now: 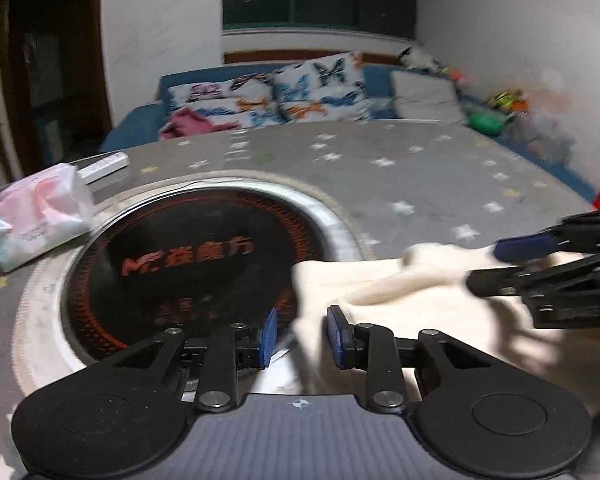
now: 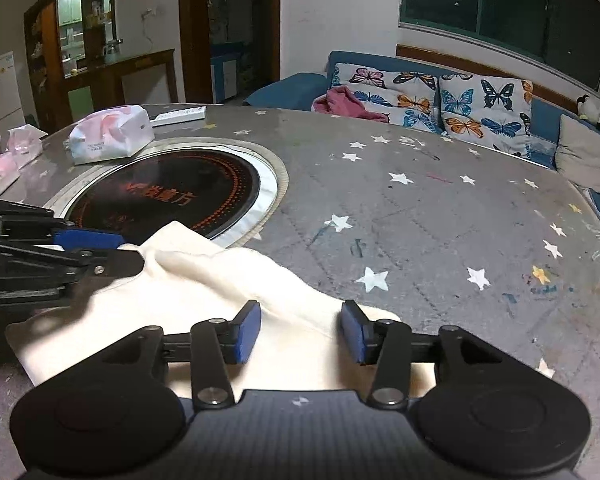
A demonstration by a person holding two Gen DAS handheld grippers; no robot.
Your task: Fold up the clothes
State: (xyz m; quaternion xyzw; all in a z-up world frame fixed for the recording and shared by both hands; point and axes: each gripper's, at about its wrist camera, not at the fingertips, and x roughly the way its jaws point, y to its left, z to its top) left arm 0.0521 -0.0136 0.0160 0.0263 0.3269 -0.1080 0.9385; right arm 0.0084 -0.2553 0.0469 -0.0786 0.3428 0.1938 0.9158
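Cream garment (image 2: 220, 280) lies on surface (image 2: 420, 208) between both grippers' fingers. Left gripper (image 1: 298, 336) and right gripper (image 2: 300, 330) fingers apart, nothing clamped. Cooktop (image 2: 172, 196) label: orange "Mr." plus blurred characters.

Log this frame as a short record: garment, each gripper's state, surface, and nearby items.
garment: cream cloth, rumpled, lying on the table, its far corner over the rim of the cooktop
left gripper: jaws open, cloth edge between them
right gripper: jaws open, cloth between them, not pinched
surface: round table with grey star-print cover
inset: black round cooktop with orange lettering
nearby: tissue pack, white remote
fold status: not yet folded
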